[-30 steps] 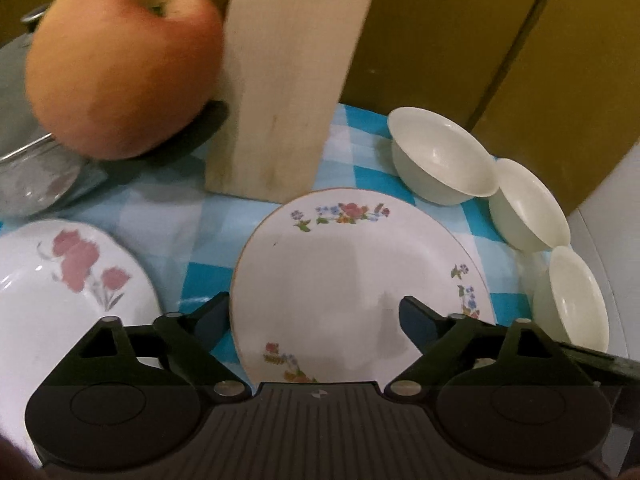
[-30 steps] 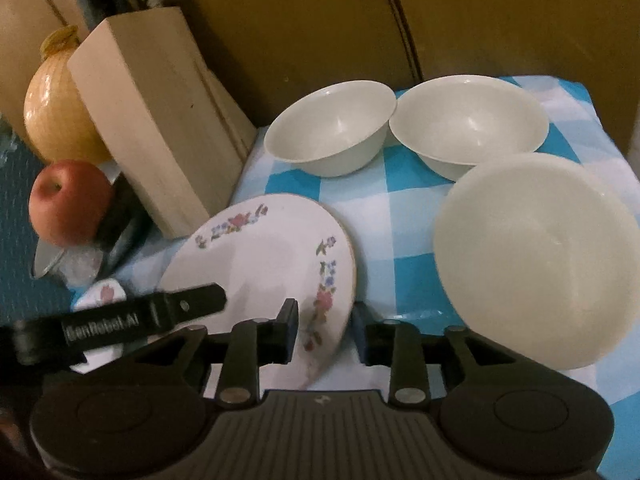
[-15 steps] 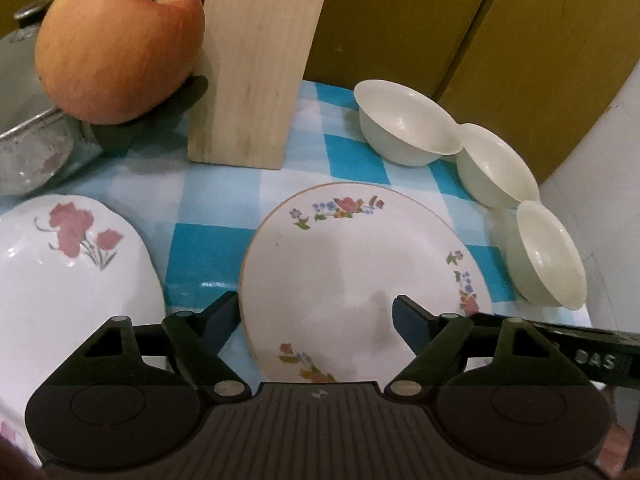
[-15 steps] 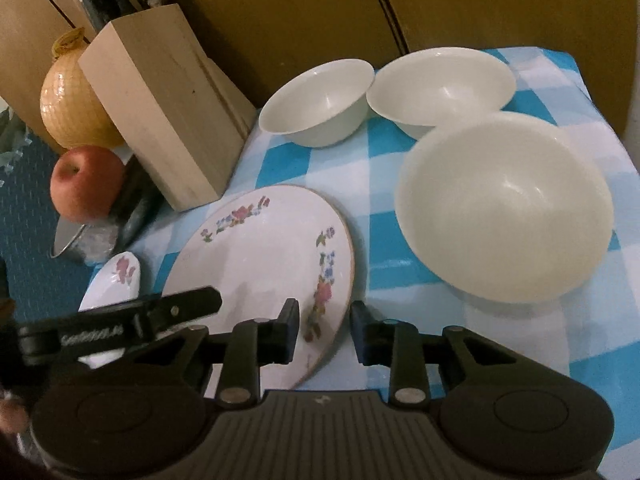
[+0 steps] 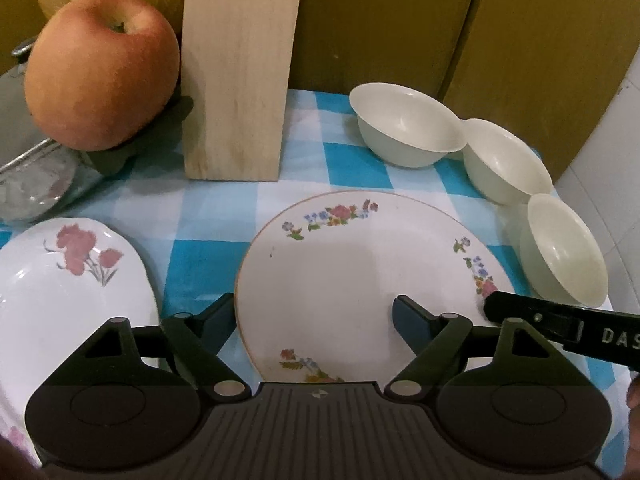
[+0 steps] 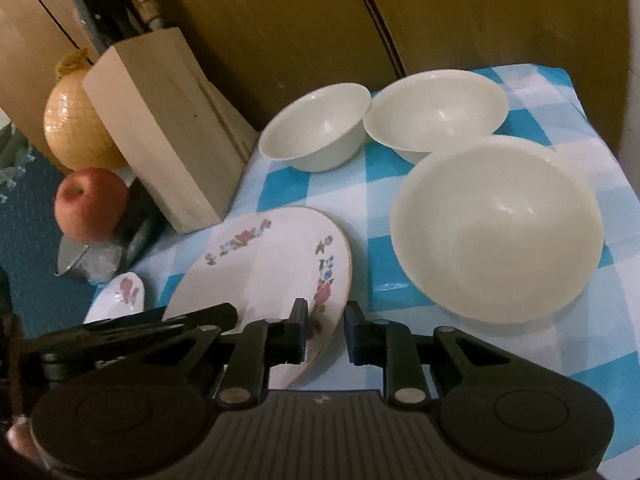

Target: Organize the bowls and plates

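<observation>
Yellow-brown cupboard doors stood behind the worktop, which carried a blue-and-white checked cloth [image 5: 204, 256]. On the right gripper's [image 6: 326, 326] side the letters "DAS" could be read; the rest was cut off. Its jaws had just been closing, now narrow, with the rim of the flowered plate [image 5: 360, 276] between them; whether the pads pressed it, I cannot tell. The left gripper [image 5: 312, 316] was wide open over the same plate's near edge, holding nothing. Three cream bowls [image 6: 496, 228] stood toward the far right corner. A wooden knife block [image 5: 240, 68], an apple [image 5: 100, 72] and a rose plate [image 5: 68, 288] were at the left.
</observation>
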`<control>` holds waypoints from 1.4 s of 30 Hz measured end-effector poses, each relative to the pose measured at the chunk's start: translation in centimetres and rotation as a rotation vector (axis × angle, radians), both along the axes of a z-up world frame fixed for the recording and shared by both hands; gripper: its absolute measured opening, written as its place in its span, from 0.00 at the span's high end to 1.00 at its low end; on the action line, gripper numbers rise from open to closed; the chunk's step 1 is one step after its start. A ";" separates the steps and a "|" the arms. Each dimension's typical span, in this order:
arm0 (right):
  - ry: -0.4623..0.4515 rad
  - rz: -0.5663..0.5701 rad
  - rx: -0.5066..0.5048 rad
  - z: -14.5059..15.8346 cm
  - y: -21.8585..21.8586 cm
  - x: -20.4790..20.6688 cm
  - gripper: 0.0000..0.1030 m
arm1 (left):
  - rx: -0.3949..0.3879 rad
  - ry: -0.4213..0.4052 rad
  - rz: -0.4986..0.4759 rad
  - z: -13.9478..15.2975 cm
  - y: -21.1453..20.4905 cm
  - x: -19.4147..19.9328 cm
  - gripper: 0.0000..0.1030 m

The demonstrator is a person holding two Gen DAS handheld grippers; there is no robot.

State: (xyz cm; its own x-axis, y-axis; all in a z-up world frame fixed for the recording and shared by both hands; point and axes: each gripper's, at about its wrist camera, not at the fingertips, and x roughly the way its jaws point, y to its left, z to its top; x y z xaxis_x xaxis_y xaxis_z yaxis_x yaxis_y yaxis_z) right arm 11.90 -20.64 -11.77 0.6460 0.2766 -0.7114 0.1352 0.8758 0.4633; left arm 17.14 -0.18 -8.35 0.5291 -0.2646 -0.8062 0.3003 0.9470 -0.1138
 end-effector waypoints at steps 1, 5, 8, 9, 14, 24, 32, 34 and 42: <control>0.000 0.003 -0.003 0.1 0.1 -0.1 0.86 | 0.000 -0.003 -0.003 0.1 0.1 -0.1 0.16; 0.018 0.007 0.008 0.1 0.1 -0.3 0.86 | -0.034 0.016 0.000 0.4 0.9 -0.4 0.17; 0.029 0.010 0.015 0.0 0.1 -0.6 0.86 | -0.036 0.036 -0.010 -0.2 1.1 -0.1 0.18; 0.034 0.011 0.009 -0.2 0.1 -0.5 0.86 | -0.025 0.024 -0.022 -0.2 1.0 -0.1 0.19; 0.033 0.009 0.007 -1.0 -0.2 -0.1 0.86 | -0.009 -0.007 -0.029 -0.6 0.4 1.2 0.16; 0.013 0.018 -0.055 -0.8 0.3 0.4 0.86 | 0.067 -0.030 -0.046 -0.7 -0.9 1.3 0.15; -0.013 0.019 -0.067 0.2 0.4 -0.7 0.86 | 0.071 -0.075 -0.041 1.1 -0.6 -0.2 0.16; -0.020 0.013 -0.060 0.7 0.3 -1.0 0.86 | 0.057 -0.079 -0.033 1.7 -0.4 -0.4 0.16; -0.062 -0.007 -0.036 2.2 0.1 -1.5 0.86 | 0.039 -0.143 -0.017 3.9 -0.6 -1.0 0.16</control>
